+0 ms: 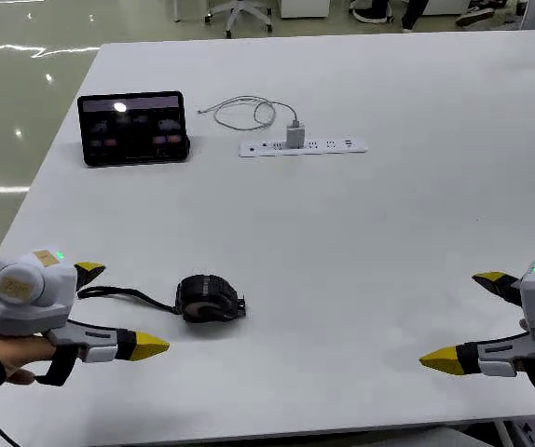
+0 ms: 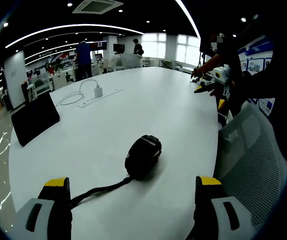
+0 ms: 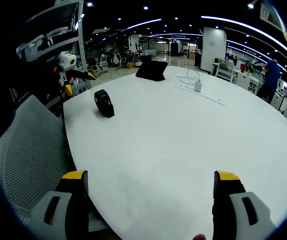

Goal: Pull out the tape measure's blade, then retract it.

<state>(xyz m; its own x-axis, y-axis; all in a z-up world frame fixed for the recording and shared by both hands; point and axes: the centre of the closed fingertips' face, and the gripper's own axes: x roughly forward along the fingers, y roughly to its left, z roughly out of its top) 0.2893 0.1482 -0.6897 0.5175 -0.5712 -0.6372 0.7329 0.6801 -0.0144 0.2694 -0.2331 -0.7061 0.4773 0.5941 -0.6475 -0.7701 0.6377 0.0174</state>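
Nearest, at the table's front edge, the left gripper (image 1: 123, 307) has its yellow-tipped jaws spread wide and grips nothing. A black strap (image 1: 123, 294) trails through the gap between them, running back from the tape measure (image 1: 210, 298). The tape measure lies on the white table (image 1: 389, 233) just beyond the left gripper's tips. In the left gripper view it sits straight ahead (image 2: 143, 156), between the lines of the two jaws and touching neither. Well apart to the right, the right gripper (image 1: 459, 318) is likewise wide open and empty, pointing across at the tape measure. Farther back a dark tablet (image 1: 132, 128) stands propped up. Beside it lies a white power strip (image 1: 303, 146) with a charger (image 1: 295, 136) plugged in and a looped cable (image 1: 244, 114).
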